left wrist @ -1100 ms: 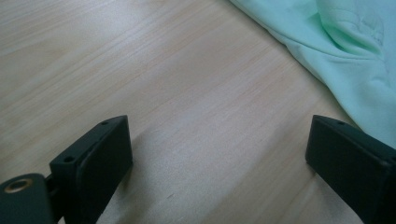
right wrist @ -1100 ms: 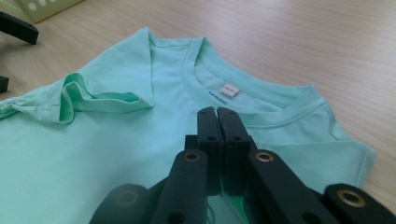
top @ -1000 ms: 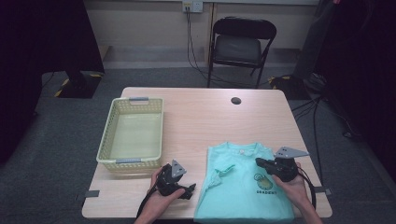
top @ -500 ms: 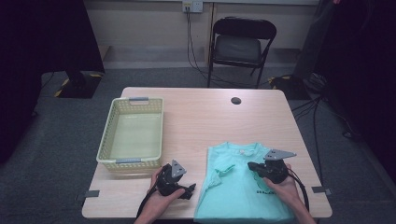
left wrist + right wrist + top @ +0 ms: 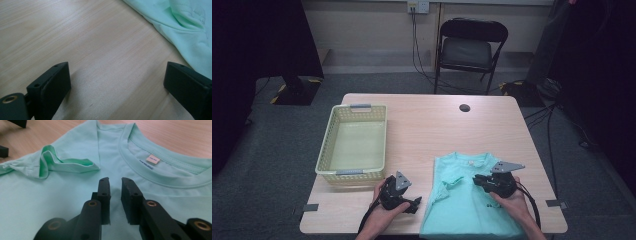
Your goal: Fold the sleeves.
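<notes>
Parted slightly with nothing between them, the right gripper (image 5: 115, 181) has just been opening its jaws above the mint T-shirt (image 5: 472, 200) spread on the table (image 5: 427, 120); left gripper (image 5: 117, 82) gapes wide over bare wood beside the shirt.

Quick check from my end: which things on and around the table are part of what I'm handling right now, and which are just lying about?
In the job:
- mint green T-shirt, sleeve folded in
- right gripper over its chest, jaws just opening, nothing between them
- left gripper open beside the shirt
- probably the yellow basket, empty

Lying about:
- black round thing on the table
- folding chair behind
</notes>
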Demonstrator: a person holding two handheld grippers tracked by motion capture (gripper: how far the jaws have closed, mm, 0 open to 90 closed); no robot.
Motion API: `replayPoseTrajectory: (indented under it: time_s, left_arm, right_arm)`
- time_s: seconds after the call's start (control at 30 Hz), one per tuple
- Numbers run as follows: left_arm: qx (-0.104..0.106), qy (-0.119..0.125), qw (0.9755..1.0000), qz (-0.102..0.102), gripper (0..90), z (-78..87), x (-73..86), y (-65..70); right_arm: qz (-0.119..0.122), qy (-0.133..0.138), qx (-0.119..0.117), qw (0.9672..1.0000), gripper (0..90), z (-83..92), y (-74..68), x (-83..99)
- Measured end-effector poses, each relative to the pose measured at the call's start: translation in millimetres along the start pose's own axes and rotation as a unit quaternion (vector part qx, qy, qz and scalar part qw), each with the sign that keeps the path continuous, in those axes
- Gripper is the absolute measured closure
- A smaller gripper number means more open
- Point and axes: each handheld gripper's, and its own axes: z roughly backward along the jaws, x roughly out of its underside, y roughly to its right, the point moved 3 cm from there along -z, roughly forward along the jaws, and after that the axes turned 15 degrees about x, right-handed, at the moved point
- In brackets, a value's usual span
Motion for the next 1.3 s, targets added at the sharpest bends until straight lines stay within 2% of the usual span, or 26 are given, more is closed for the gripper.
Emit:
replayPoseTrajectory:
  time_s: [0.07, 0.2, 0.3, 0.47, 0.57, 0.83, 0.93, 1.13, 1.3]
  left_arm:
    - [0.0, 0.0, 1.0, 0.0, 6.7, 0.0, 0.0, 0.0]
    - [0.0, 0.001, 1.0, 0.0, 6.7, 0.0, 0.2, 0.0]
    - [0.0, 0.003, 1.0, 0.0, 6.6, 0.0, 0.4, 0.1]
    - [0.0, 0.002, 1.0, -0.001, 6.6, 0.0, 0.4, 0.0]
    - [0.0, 0.002, 1.0, -0.001, 6.5, -0.1, 0.3, -0.2]
    - [0.0, 0.002, 1.0, -0.001, 6.4, -0.2, 0.3, -0.2]
    - [0.0, 0.003, 1.0, 0.0, 6.4, -0.2, 0.2, -0.2]
    - [-0.001, 0.002, 1.0, 0.0, 6.4, -0.2, 0.2, -0.3]
    - [-0.001, 0.002, 1.0, 0.0, 6.4, -0.2, 0.2, -0.3]
  right_arm:
    - [-0.006, 0.008, -0.005, 0.9999, 69.4, 4.0, 1.5, -1.8]
    - [-0.021, 0.02, 0.006, 0.9996, 53.7, 14.7, 6.8, -6.1]
    - [-0.03, 0.037, 0.019, 0.9987, 44.4, 26.5, 11.8, -11.2]
    - [-0.044, 0.055, 0.055, 0.996, 31.6, 43.6, 21.7, -14.6]
    - [-0.051, 0.059, 0.072, 0.9944, 27.7, 51.5, 28.1, -12.0]
    - [-0.06, 0.036, 0.115, 0.9909, 23.9, 59.0, 42.3, 9.4]
    - [-0.076, 0.023, 0.14, 0.987, 21.1, 58.7, 49.3, 22.5]
    - [-0.101, -0.005, 0.159, 0.982, 20.8, 54.0, 64.8, 44.3]
    - [-0.107, -0.029, 0.175, 0.9783, 20.8, 50.6, 73.9, 59.8]
